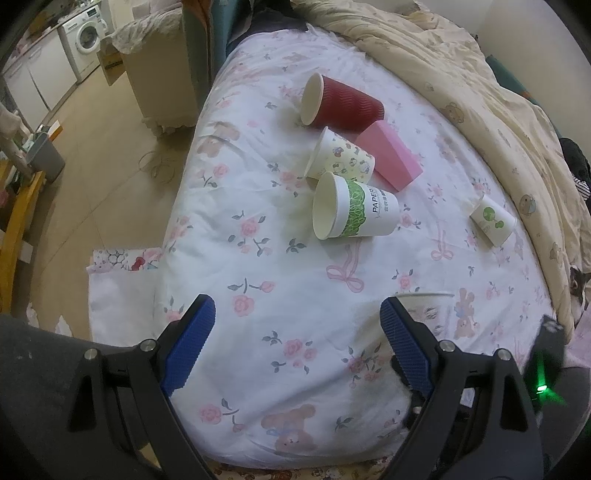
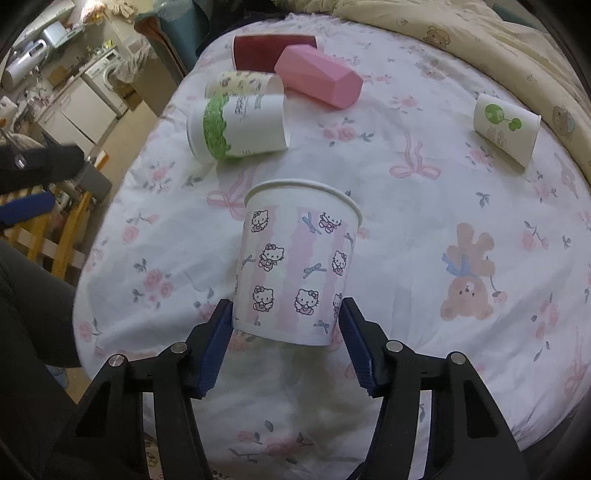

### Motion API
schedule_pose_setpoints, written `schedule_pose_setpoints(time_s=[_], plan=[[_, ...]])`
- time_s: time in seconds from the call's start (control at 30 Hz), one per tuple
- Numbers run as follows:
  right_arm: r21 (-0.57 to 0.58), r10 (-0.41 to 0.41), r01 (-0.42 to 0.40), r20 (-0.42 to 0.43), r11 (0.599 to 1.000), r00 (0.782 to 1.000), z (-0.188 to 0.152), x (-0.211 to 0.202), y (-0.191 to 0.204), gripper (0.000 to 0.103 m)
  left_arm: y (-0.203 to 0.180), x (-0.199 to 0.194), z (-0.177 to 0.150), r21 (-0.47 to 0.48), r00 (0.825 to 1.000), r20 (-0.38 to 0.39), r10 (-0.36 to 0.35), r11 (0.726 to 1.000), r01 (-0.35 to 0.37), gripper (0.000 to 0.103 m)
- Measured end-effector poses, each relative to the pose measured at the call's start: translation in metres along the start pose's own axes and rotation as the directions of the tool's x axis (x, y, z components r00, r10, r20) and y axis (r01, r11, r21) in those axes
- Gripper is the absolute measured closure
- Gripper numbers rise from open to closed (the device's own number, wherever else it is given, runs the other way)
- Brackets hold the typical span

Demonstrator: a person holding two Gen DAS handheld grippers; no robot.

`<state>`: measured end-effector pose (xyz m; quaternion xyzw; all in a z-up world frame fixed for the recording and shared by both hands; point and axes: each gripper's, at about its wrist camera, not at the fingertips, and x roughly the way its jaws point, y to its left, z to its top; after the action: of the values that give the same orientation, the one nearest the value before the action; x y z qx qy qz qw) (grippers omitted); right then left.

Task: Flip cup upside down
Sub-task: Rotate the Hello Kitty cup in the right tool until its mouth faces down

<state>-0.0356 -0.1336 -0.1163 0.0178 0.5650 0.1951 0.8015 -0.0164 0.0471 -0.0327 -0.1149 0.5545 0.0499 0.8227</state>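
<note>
My right gripper [image 2: 286, 317] is shut on a white Hello Kitty paper cup [image 2: 295, 266], gripping it near its base, rim pointing away, above the bed. The same cup's rim shows in the left wrist view [image 1: 428, 301] behind my right-hand finger. My left gripper [image 1: 295, 325] is open and empty over the floral sheet. Several other cups lie on their sides: a green-banded "PAPER" cup [image 1: 351, 210] [image 2: 236, 125], a cartoon cup [image 1: 341, 158], a dark red ribbed cup [image 1: 340, 103], a pink cup [image 1: 391, 155] [image 2: 317, 75] and a small green-print cup [image 1: 493, 219] [image 2: 506, 127].
The bed sheet [image 1: 280, 280] runs to an edge on the left, with floor beyond. A beige quilt [image 1: 461, 74] is bunched along the far right. A washing machine [image 1: 86, 35] and cabinets stand at the far left.
</note>
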Motion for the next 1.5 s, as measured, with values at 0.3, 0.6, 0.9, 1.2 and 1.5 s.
schedule_pose_setpoints(time_s=[0.3,0.6,0.9,1.2,1.5], plan=[[0.001,0.062,-0.063,0.082,0.998,0.995,0.025,-0.061,-0.013,0.042,-0.029,-0.017,0.017,0.051,0.993,0.034,-0.113,0.992,0.111,0.014],[-0.033,0.079,-0.076,0.116,0.997,0.99,0.039,-0.088,-0.042,0.042,-0.084,-0.008,0.032,0.145,0.975,0.039,-0.218,0.967,0.21,0.014],[-0.021,0.12,-0.119,0.069,0.993,0.99,0.035,-0.068,-0.044,0.042,-0.095,0.013,0.02,0.178,0.966,-0.005,-0.26,0.95,0.256,0.014],[-0.1,0.157,-0.152,0.042,0.983,0.987,0.03,-0.061,-0.025,0.043,-0.083,0.026,0.025,0.134,0.975,-0.027,-0.219,0.966,0.22,0.014],[-0.126,0.16,-0.143,0.131,0.982,0.978,0.028,-0.083,-0.025,0.044,-0.074,0.036,0.025,0.091,0.98,-0.055,-0.191,0.976,0.196,0.014]])
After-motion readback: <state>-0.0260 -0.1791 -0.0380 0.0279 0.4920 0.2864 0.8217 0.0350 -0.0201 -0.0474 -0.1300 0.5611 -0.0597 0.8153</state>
